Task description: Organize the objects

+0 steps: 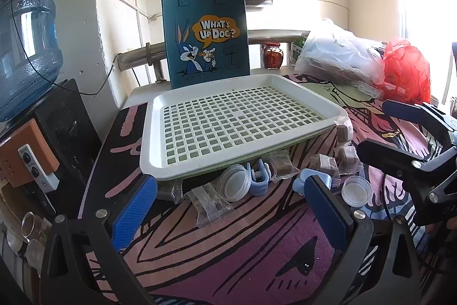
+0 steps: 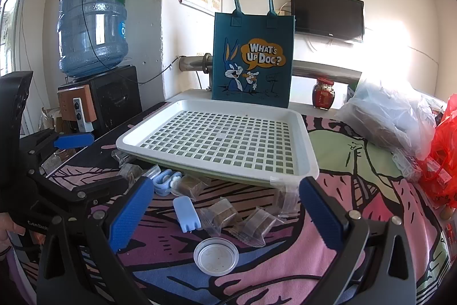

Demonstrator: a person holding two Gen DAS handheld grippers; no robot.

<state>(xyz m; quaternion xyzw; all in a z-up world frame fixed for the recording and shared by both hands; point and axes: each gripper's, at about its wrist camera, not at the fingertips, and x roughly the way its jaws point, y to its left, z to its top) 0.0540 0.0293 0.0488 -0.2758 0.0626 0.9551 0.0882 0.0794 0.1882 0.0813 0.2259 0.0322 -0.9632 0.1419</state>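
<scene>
Both tongs stand fully open and hold nothing: left gripper (image 1: 228, 207) and right gripper (image 2: 225, 216) hover over the patterned cloth (image 2: 328, 242). Loose items lie just before the white slotted tray (image 2: 307, 162): wrapped brown cubes (image 2: 225, 215), a shallow plastic lid (image 2: 215, 255) and a pale blue clip (image 2: 185, 213). Judged handling: cubes are light, with slippery crinkling film, so grip across the body; the lid is thin and flexible, so pinch its rim. Open room lies toward the camera; the tray's near edge overhangs some items.
</scene>
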